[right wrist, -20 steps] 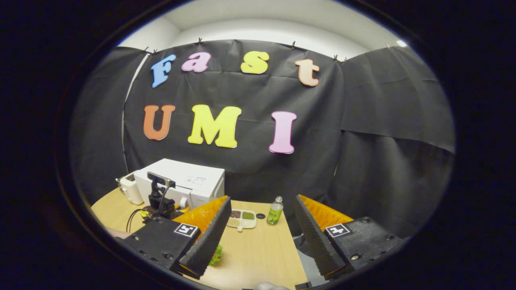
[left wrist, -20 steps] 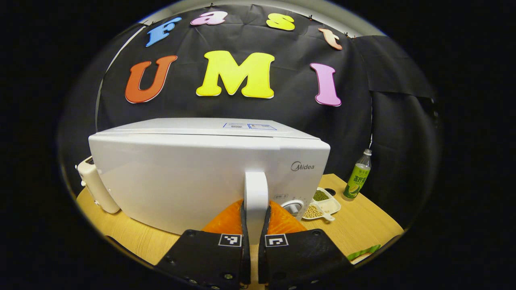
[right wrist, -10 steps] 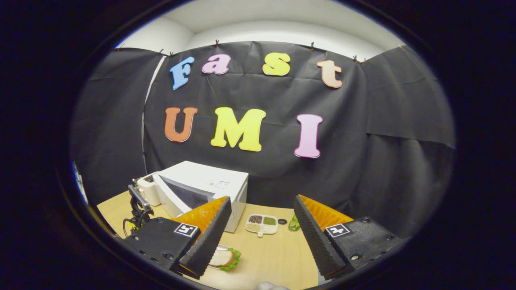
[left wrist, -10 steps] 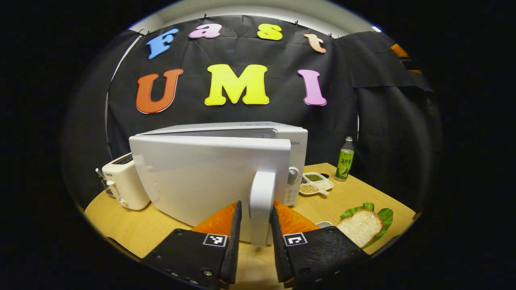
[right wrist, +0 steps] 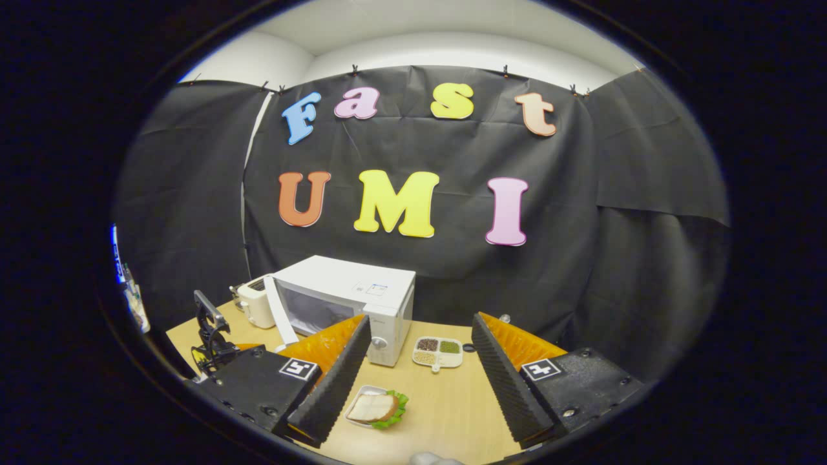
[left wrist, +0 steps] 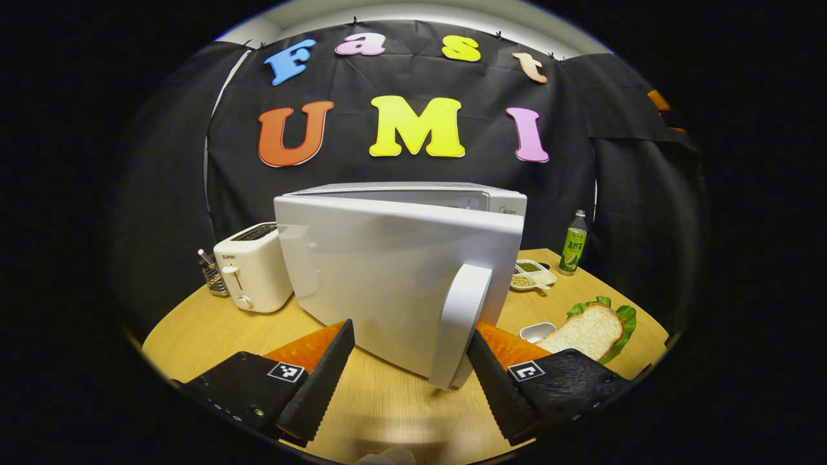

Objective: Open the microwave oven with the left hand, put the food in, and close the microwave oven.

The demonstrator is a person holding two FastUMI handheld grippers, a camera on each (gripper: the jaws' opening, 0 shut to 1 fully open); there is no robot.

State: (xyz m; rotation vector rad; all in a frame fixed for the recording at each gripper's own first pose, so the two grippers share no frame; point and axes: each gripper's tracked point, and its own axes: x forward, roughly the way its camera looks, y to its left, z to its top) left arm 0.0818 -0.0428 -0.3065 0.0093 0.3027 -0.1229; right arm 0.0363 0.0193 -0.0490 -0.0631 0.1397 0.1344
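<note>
Left gripper (left wrist: pixel 408 361): fingers spread apart, clamped on nothing; door handle (left wrist: pixel 460 323) sits between them nearer the right finger, contact can't be told. Right gripper (right wrist: pixel 420 368): fingers wide apart, holding nothing, above the table (right wrist: pixel 446 413). Bread (right wrist: pixel 373 408) on lettuce in a small tray, just in front of the microwave (right wrist: pixel 362 300). Microwave door (left wrist: pixel 394 265) swung open. Divided dish (right wrist: pixel 438 352) right of microwave, bottle (left wrist: pixel 573 242) beyond it, toaster (left wrist: pixel 253 266) left of microwave.
</note>
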